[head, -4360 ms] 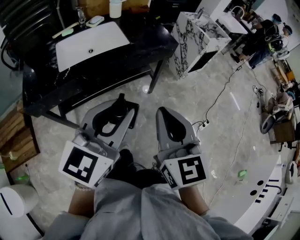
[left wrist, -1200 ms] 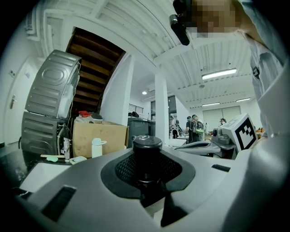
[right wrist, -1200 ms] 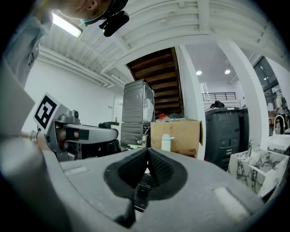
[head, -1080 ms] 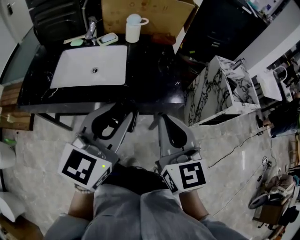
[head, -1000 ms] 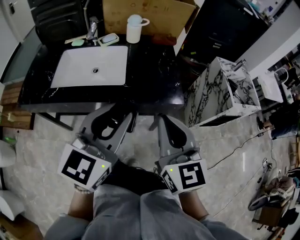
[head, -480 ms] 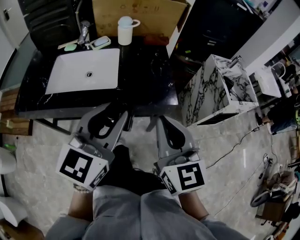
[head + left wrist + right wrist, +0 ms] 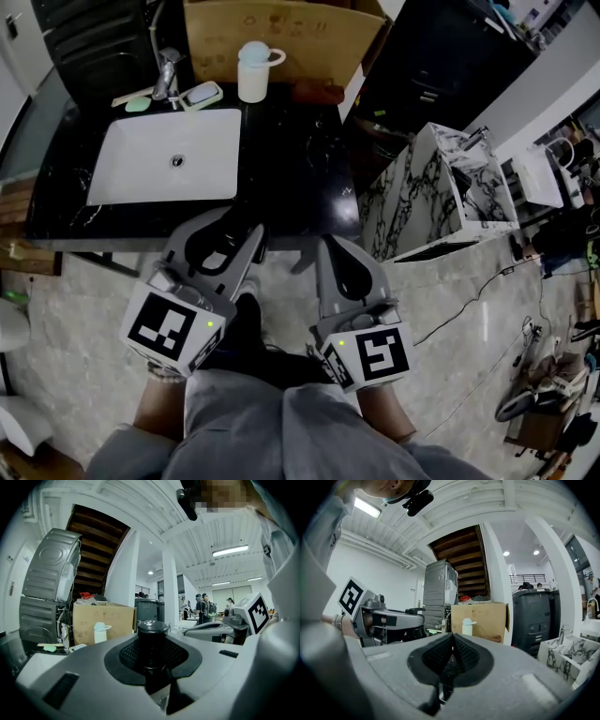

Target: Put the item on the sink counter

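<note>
The tabletop has swung from off to one side to square ahead of me and now lies close, so the walk-up looks nearly done. My left tongs are clamped on the item, a dark round-capped container standing upright between the pads, with their tips about at the tabletop's front edge, just right of the white basin. My right tongs are closed on nothing, short of that edge. I judge the bare black stretch toward the right edge the easiest place to set it.
</note>
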A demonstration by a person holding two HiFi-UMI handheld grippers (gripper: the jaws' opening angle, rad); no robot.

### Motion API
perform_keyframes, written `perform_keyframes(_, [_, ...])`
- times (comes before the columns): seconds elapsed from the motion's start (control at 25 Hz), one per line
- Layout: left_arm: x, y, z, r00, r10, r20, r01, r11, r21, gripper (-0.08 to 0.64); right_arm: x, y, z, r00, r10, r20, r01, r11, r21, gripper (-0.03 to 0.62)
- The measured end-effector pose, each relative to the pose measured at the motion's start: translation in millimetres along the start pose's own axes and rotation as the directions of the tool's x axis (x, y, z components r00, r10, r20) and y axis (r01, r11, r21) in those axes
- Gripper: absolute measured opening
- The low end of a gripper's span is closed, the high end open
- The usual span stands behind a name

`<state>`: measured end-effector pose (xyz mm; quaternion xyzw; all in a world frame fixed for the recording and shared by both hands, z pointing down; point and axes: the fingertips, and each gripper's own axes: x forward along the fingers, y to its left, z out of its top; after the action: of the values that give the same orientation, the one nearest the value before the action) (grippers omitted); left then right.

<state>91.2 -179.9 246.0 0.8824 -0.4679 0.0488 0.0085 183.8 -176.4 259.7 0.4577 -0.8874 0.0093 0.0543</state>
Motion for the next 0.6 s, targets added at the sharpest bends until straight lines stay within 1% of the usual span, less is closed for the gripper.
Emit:
perform_keyframes(0.24, [36, 32, -4, 0.999, 0.002, -0.032, -0.003, 1.0, -0.013, 0.092, 44, -16, 2, 1.0, -0.005, -0.01, 0.005, 1.0, 0.013, -0.003])
perform_keyframes(0.32, [49, 42, -8, 0.998, 0.007, -0.062, -0.01, 0.999, -0.051, 0.092, 58, -21, 1, 1.0, -0.004, -0.017, 0.004, 1.0, 0.012, -0.003])
perform_keyframes(0.36, [55, 47, -9, 0.997, 0.008, -0.07, -0.012, 0.998, -0.058, 0.092, 65, -24, 1, 1.0, -0.003, -0.019, 0.003, 1.0, 0.009, -0.003])
perform_keyframes(0.6, [93, 80, -18, 0.996, 0.002, -0.085, -0.005, 0.999, -0.037, 0.092, 102, -42, -1, 0.999, -0.022, -0.032, 0.023, 0.999, 0.023, -0.003])
